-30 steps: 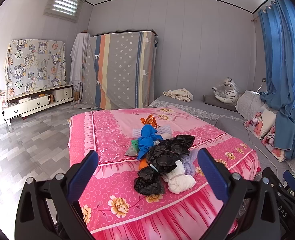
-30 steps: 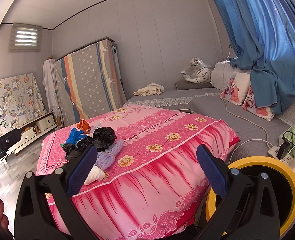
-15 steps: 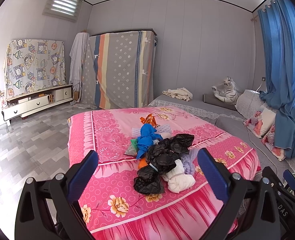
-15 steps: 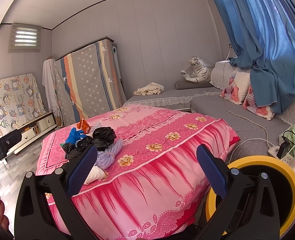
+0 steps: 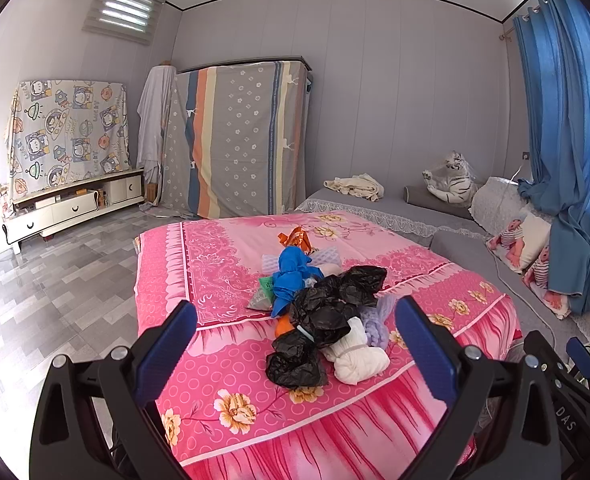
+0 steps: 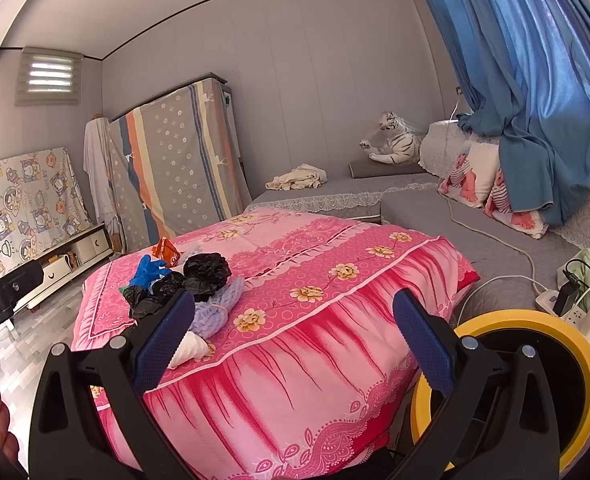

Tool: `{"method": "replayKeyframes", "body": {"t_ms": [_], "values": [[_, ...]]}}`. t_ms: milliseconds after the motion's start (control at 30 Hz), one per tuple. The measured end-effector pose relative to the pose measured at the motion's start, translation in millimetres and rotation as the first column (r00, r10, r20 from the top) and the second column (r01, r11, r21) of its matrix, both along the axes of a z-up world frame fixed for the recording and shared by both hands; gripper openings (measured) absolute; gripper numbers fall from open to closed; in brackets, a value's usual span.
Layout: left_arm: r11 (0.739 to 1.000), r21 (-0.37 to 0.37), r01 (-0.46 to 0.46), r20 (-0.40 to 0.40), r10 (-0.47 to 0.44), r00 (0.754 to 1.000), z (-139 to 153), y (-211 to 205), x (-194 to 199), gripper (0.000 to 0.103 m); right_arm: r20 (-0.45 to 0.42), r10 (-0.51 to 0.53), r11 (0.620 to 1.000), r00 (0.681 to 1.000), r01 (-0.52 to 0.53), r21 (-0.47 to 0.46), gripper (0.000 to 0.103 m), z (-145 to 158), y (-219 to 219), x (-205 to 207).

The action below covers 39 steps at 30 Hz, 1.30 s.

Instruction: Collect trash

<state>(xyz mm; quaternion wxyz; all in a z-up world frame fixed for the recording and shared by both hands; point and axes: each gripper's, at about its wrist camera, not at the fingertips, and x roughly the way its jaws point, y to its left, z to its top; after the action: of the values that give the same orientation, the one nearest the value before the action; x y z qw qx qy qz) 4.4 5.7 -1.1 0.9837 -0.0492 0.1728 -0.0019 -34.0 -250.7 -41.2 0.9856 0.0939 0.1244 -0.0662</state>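
Note:
A pile of trash lies on the pink flowered bed cover (image 5: pixel 223 264): black plastic bags (image 5: pixel 327 312), a blue bag (image 5: pixel 291 276), an orange wrapper (image 5: pixel 297 238), a white knotted bag (image 5: pixel 357 356) and a lilac wad (image 5: pixel 379 320). My left gripper (image 5: pixel 295 344) is open and empty, held just short of the pile. In the right wrist view the pile (image 6: pixel 191 276) is at the left on the cover (image 6: pixel 315 280). My right gripper (image 6: pixel 295 332) is open and empty, over the bed's near side. A yellow-rimmed bin (image 6: pixel 535 364) stands at the lower right.
Grey mattresses (image 5: pixel 415 208) lie behind the bed, with a toy tiger (image 5: pixel 451 180) and pillows. A blue curtain (image 5: pixel 567 160) hangs at the right. A power strip with cables (image 6: pixel 567 304) lies near the bin. A low white cabinet (image 5: pixel 75 204) stands at the left wall.

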Motion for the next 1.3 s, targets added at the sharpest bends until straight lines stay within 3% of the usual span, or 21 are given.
{"method": "replayKeyframes", "body": {"t_ms": [533, 767, 933, 1067, 1200, 1300], "values": [[1.0, 0.005, 0.003, -0.005, -0.003, 1.0, -1, -4, -1, 0.096, 0.004, -0.007, 1.0, 1.0, 0.007, 0.01, 0.095, -2, -3, 1], [0.999, 0.018, -0.048, -0.029, 0.049, 0.998, -2, 9, 15, 0.096, 0.03, -0.052, 0.999, 0.998, 0.052, -0.011, 0.095, -3, -13, 5], [0.995, 0.074, -0.07, -0.049, 0.074, 0.996, -6, 21, 34, 0.096, 0.003, 0.052, 0.998, 0.999, -0.052, -0.021, 0.095, 1, -13, 29], [0.998, 0.062, 0.006, -0.07, -0.001, 0.998, -13, 30, 51, 0.096, -0.014, 0.144, 0.989, 0.99, -0.144, -0.043, 0.095, 6, -7, 56], [0.996, 0.055, 0.064, -0.107, -0.058, 0.993, -25, 37, 66, 0.096, -0.116, 0.308, 0.948, 0.944, -0.294, 0.119, 0.095, 3, -8, 104], [0.994, 0.085, 0.069, -0.147, -0.056, 0.988, -35, 37, 79, 0.096, -0.166, 0.357, 0.931, 0.919, -0.334, 0.15, 0.095, 3, -4, 132]]}}
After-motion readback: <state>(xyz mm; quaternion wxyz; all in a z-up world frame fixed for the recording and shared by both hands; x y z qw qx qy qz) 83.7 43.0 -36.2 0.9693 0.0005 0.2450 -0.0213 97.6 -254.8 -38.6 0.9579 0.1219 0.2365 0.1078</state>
